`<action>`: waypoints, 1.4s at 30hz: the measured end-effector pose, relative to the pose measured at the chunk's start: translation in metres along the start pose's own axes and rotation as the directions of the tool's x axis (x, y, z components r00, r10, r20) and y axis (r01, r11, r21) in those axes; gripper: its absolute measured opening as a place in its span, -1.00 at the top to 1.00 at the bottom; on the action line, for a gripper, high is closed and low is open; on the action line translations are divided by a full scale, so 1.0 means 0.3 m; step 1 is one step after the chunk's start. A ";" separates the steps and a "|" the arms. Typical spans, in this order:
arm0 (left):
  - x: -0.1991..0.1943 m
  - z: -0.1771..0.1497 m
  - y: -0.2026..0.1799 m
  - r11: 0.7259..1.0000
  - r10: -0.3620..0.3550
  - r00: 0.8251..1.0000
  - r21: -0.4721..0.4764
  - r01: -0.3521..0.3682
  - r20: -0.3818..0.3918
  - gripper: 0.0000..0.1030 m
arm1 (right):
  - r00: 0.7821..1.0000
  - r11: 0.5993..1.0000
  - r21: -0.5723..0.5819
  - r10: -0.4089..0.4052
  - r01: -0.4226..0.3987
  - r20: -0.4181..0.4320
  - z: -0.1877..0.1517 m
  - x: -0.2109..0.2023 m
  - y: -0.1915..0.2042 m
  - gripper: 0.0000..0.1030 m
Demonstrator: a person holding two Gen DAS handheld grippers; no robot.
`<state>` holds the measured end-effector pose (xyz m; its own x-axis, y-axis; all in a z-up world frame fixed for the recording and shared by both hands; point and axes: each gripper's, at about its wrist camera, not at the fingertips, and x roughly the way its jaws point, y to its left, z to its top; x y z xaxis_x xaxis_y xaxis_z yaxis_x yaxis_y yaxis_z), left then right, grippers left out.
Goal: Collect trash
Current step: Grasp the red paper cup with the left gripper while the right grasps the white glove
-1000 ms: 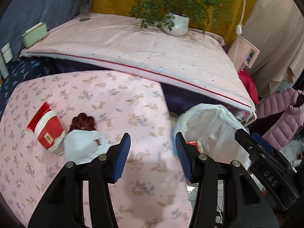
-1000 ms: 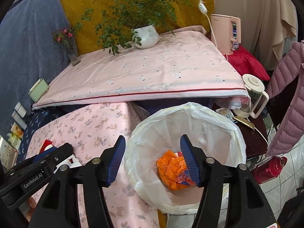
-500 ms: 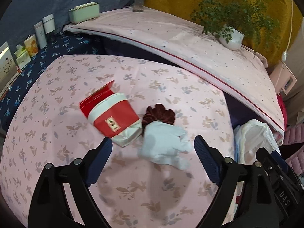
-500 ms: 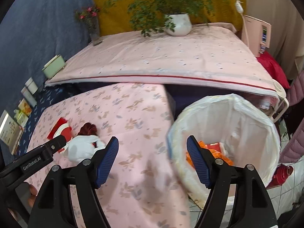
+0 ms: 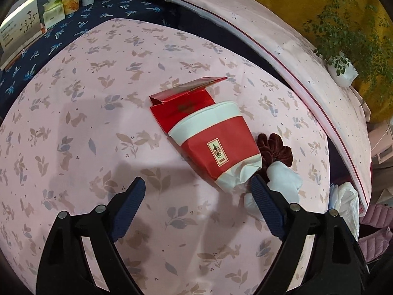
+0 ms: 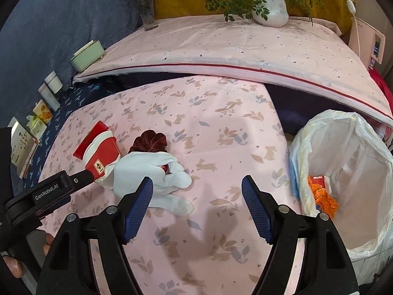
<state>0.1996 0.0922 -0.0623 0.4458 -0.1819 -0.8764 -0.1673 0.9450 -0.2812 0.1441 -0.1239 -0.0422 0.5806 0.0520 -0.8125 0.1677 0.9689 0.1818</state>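
Both hand-held grippers, left (image 5: 197,205) & right (image 6: 197,202), released, nothing between pads. "GenRobot.AI" printed on left one. Red paper bag (image 5: 216,145) has small label, unreadable.

The tablecloth (image 5: 73,147) is pink with little brown bunnies and blue and brown leaves. On it lies a paper bag (image 5: 216,145) that is red and white, with a small cream label. Behind it is a shiny red packet (image 5: 176,103). A dark red crinkly thing (image 6: 149,142) sits by a white glove (image 6: 152,169). The bin bag (image 6: 348,167) is white, with orange trash (image 6: 321,194) inside. The other cloth (image 6: 221,46) is pale pink with tiny dots and a red stripe along its edge. The plant pot (image 6: 270,12) is white, the leaves green, the wall cloth yellow. The gripper pads (image 5: 127,209) are blue on black arms.
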 end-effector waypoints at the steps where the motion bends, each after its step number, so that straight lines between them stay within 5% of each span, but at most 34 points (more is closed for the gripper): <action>1: 0.006 0.008 0.005 1.000 -0.007 1.000 -0.010 0.007 -0.005 -0.60 | 1.000 1.000 -0.001 0.005 -0.005 -0.009 0.002 0.015 0.012 -0.39; 15: 0.122 0.035 0.004 0.993 -0.105 0.988 -0.064 0.098 -0.112 0.16 | 0.994 0.997 -0.023 0.066 -0.069 -0.081 0.012 0.180 0.112 -0.39; 17: 0.121 0.033 0.006 0.991 -0.126 0.986 -0.067 0.119 -0.113 0.28 | 0.992 0.996 -0.026 0.078 -0.081 -0.095 0.004 0.196 0.113 -0.28; 19: 0.113 0.031 -0.002 0.991 -0.125 0.986 -0.052 0.119 -0.107 0.32 | 0.989 0.995 -0.039 0.090 -0.095 -0.113 -0.006 0.208 0.118 0.11; 24: 0.087 0.024 -0.014 0.990 -0.141 0.986 -0.026 0.139 -0.088 0.54 | 0.991 0.993 -0.078 0.081 -0.089 -0.105 -0.019 0.196 0.132 0.56; 28: 0.053 0.023 -0.022 0.988 -0.157 0.985 -0.011 0.157 -0.077 0.64 | 0.991 0.993 -0.062 0.098 -0.104 -0.094 -0.016 0.164 0.113 0.71; 42: -0.141 -0.011 -0.183 0.971 -0.195 0.981 0.146 0.191 0.017 0.71 | 0.995 0.996 -0.037 0.087 -0.085 0.057 0.043 -0.070 0.020 0.72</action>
<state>0.1870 0.0471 -0.0110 0.4845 -0.3586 -0.7979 0.0513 0.9222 -0.3833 0.1431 -0.1224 -0.0169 0.6373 0.1222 -0.7609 0.0882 0.9693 0.2295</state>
